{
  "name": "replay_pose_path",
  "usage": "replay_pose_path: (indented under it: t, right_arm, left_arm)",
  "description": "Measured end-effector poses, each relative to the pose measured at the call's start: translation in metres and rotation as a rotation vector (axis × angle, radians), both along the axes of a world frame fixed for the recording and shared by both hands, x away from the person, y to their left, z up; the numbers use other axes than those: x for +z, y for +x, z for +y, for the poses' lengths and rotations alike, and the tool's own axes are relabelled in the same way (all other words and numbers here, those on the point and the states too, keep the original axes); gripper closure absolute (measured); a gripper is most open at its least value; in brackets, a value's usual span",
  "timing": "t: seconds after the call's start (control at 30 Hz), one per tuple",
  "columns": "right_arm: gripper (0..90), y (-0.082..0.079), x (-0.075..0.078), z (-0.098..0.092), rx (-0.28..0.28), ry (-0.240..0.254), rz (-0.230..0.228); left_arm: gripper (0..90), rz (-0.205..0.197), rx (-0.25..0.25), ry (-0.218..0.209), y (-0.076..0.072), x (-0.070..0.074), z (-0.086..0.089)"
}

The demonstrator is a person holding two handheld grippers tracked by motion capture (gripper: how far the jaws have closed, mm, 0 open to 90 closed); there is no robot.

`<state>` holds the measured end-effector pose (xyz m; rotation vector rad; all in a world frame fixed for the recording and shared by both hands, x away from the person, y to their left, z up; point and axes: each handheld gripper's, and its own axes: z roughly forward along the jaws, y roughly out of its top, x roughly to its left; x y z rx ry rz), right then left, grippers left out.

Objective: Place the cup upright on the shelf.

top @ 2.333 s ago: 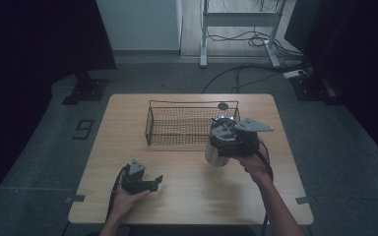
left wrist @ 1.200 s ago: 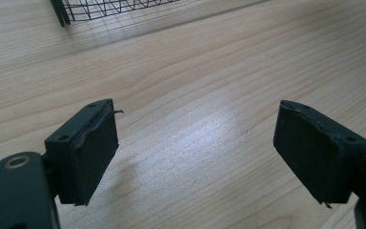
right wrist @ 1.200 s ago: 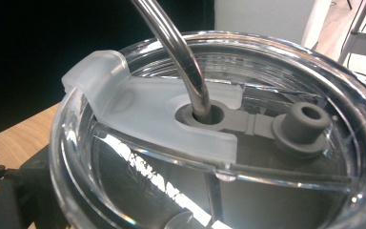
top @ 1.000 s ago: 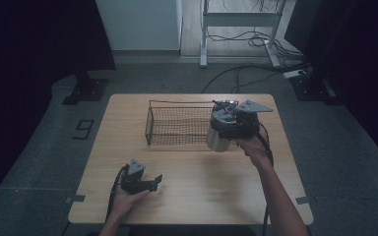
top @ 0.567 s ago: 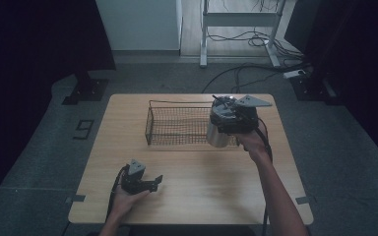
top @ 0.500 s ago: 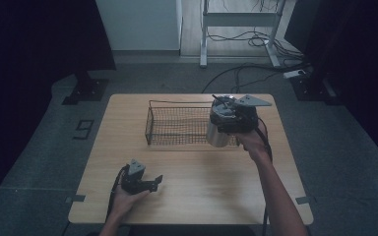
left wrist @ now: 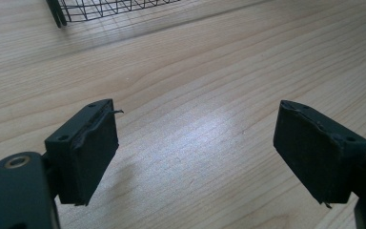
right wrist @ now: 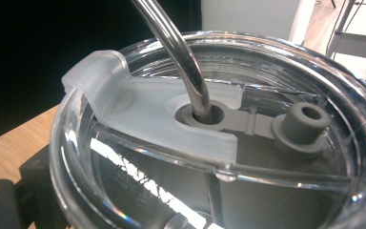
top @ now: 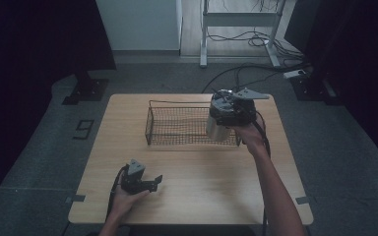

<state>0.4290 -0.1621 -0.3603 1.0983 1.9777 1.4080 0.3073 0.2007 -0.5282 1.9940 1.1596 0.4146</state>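
My right gripper is shut on a pale metal tumbler and holds it upright over the right end of the wire basket. Whether the tumbler's base sits inside the basket I cannot tell. In the right gripper view the tumbler's clear lid is very close, with a bent metal straw through its grey seal, and one black finger shows at its lower left. My left gripper rests open on the table's near left, nothing between its pads.
The basket stands on the far half of the wooden table; its near corner shows in the left gripper view. Beyond the table are a grey floor with cables, a metal frame and a black stand foot.
My right gripper has carried the tumbler up and away from the table in front of the basket to the basket's right end. The left gripper has stayed put.
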Motion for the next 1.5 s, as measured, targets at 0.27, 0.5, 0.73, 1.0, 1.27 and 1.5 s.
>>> replay_pose_path:
  t: [0.27,0.5,0.73,1.0,1.27,1.5]
  right_arm:
    - [3.5,0.008,0.000,0.000,-0.005,-0.008,0.008]
    - [3.4,0.015,-0.001,0.001,-0.015,-0.005,0.015]
    - [3.5,0.023,-0.003,0.003,-0.021,-0.011,0.025]
    - [3.4,0.036,-0.006,0.004,-0.037,-0.016,0.034]
    - [3.5,0.047,-0.014,0.002,-0.046,-0.009,0.046]
    - [3.4,0.056,-0.019,0.003,-0.055,-0.018,0.052]
  left_arm:
    - [15.6,-0.003,0.001,0.001,0.000,0.000,0.000]
    - [15.6,-0.005,0.002,-0.001,0.000,0.000,0.001]
    - [15.7,-0.006,0.006,-0.003,0.000,0.001,0.002]
    - [15.7,-0.007,0.006,-0.007,0.000,0.001,0.004]
    - [15.8,-0.012,0.006,0.002,0.000,0.001,0.003]
    - [16.0,-0.015,0.007,0.001,0.000,0.001,0.004]
